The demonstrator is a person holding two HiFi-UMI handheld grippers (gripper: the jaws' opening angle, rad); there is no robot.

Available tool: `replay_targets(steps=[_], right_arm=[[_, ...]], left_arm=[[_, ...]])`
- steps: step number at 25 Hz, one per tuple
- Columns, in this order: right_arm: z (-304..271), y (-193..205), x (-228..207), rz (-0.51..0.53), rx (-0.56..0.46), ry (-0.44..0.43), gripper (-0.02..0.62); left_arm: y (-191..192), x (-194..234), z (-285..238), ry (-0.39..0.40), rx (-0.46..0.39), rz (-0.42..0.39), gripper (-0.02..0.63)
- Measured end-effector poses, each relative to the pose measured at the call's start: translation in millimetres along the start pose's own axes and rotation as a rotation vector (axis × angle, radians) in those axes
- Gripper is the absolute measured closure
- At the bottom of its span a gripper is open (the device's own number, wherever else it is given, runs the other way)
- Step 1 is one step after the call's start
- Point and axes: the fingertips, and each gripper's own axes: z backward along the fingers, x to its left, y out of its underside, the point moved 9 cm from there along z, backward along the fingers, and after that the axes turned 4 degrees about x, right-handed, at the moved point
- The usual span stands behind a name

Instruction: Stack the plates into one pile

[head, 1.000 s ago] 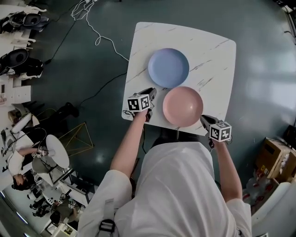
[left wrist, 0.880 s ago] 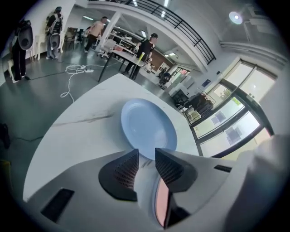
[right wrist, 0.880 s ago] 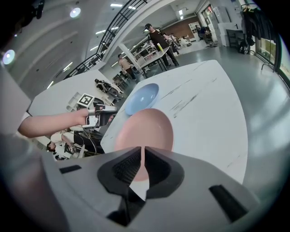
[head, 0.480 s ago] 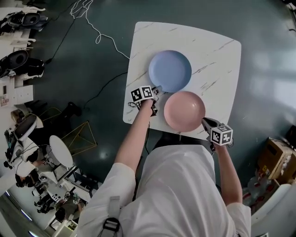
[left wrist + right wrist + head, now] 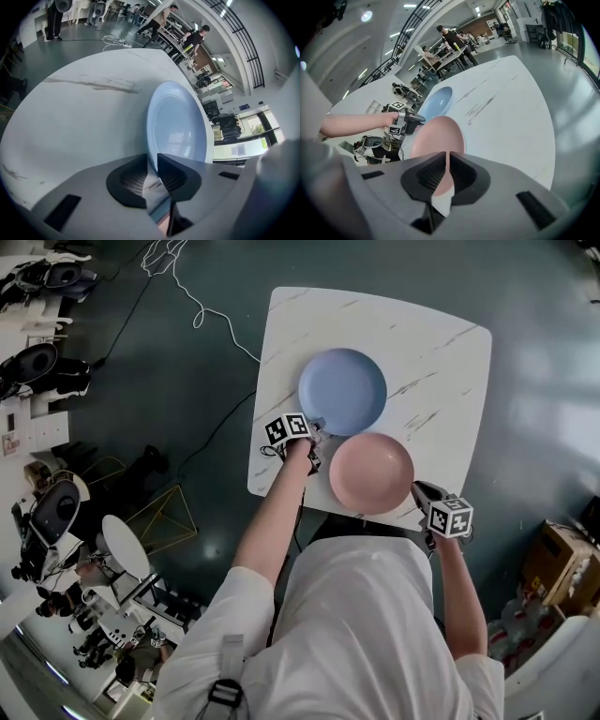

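A blue plate [image 5: 342,390] [image 5: 178,126] [image 5: 436,102] and a pink plate [image 5: 371,472] [image 5: 438,136] lie side by side on the white marble table [image 5: 441,362], rims almost touching. My left gripper [image 5: 317,430] [image 5: 152,157] is rolled sideways at the blue plate's near-left rim. Its jaws have just been closing, and the rim sits between the tips with a narrow gap still showing. My right gripper [image 5: 417,491] [image 5: 449,157] is shut on the pink plate's near-right rim. The right gripper view also shows the left gripper [image 5: 412,119].
The table's near edge [image 5: 319,507] runs just below both grippers. A white cable [image 5: 197,306] trails over the dark floor at the left. A cardboard box [image 5: 562,563] stands at the right, a wire stand [image 5: 159,521] at the left. People stand at benches [image 5: 450,42] far back.
My left gripper went from the table's near-left edge forward and down to the blue plate's rim, rolling as it went. My right gripper stays shut on the pink plate's rim.
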Motion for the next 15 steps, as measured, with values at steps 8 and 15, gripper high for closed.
replay_targets(steps=[8,15], right_arm=[[2,-6,0,-0.021,-0.027,0.009,0.554],[16,-2,7,-0.005,-0.050,0.040,0.554]], left_arm=[[-5,5,4,0.061,-0.082,0.190,0.580],[-5,9,24,0.099,-0.150,0.177,0.577]])
